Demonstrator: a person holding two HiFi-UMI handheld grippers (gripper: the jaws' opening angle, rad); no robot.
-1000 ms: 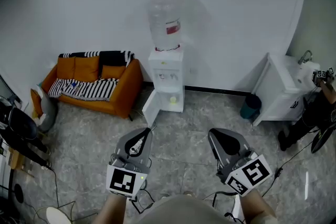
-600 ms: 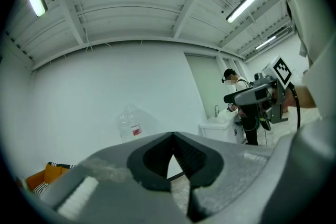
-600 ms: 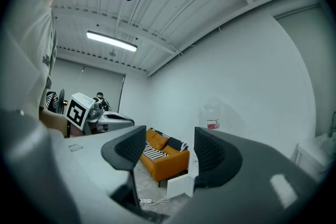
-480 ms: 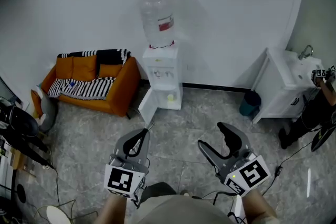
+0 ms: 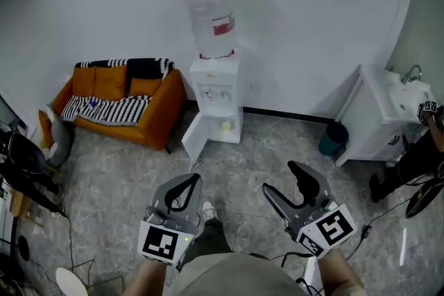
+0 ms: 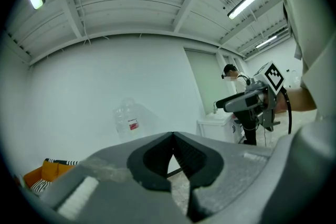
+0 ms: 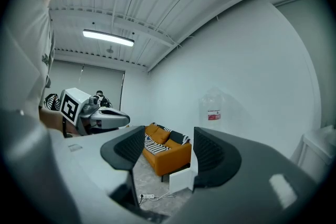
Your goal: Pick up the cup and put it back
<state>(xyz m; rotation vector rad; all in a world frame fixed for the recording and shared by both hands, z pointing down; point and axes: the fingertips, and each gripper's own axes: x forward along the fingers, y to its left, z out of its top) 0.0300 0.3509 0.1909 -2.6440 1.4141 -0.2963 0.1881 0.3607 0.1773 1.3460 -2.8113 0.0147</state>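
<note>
A white water dispenser (image 5: pixel 216 104) with a clear bottle (image 5: pixel 214 21) on top stands against the far wall. Its lower door (image 5: pixel 195 141) hangs open, and a small yellowish thing (image 5: pixel 226 127) sits inside; I cannot tell if it is the cup. My left gripper (image 5: pixel 189 179) is shut with nothing in it, and its jaws meet in the left gripper view (image 6: pixel 172 135). My right gripper (image 5: pixel 280 177) has its jaws apart and opening, with nothing between them (image 7: pixel 168 136). Both are held over the floor, well short of the dispenser.
An orange sofa (image 5: pixel 125 104) with a striped throw stands left of the dispenser. A white sink cabinet (image 5: pixel 378 118) and a teal bin (image 5: pixel 331 138) are at the right, with another person (image 5: pixel 424 142) beside them. A chair (image 5: pixel 21 163) and cables lie at the left.
The right gripper's jaws went from shut to wide apart. A leg and a shoe have come into view between the grippers. The left gripper stays shut.
</note>
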